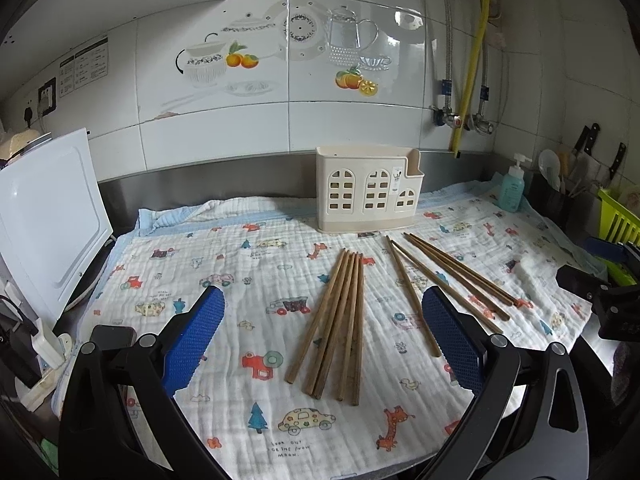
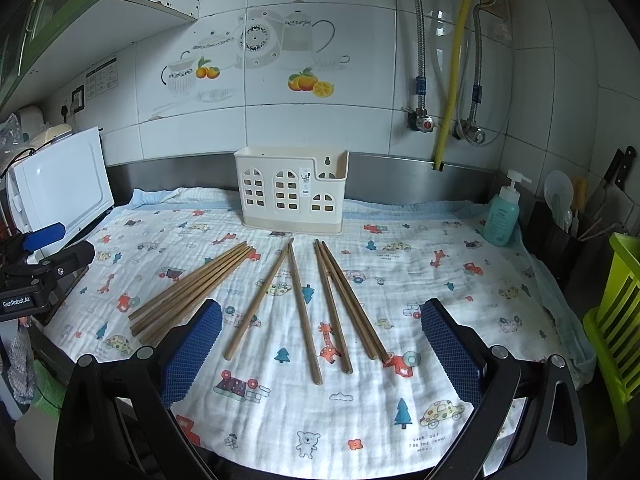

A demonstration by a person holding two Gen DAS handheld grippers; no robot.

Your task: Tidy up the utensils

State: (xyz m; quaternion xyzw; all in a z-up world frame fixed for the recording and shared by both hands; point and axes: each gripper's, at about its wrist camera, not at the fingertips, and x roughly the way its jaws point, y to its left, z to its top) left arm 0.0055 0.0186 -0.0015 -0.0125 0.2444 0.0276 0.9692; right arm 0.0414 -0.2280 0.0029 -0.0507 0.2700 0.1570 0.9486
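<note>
Wooden chopsticks (image 1: 340, 320) lie loose on a patterned cloth (image 1: 248, 420) before a cream holder (image 1: 368, 190). Left tongs (image 1: 322, 340) and right tongs (image 2: 320, 344) both gape wide, holding nothing.

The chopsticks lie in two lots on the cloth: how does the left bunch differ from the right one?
The left bunch lies packed side by side, sticks touching; the right group is spread out with gaps between sticks. The left bunch slants strongly in the right wrist view; the right group fans out from near the holder. Both are brown wood, flat on the cloth.
</note>
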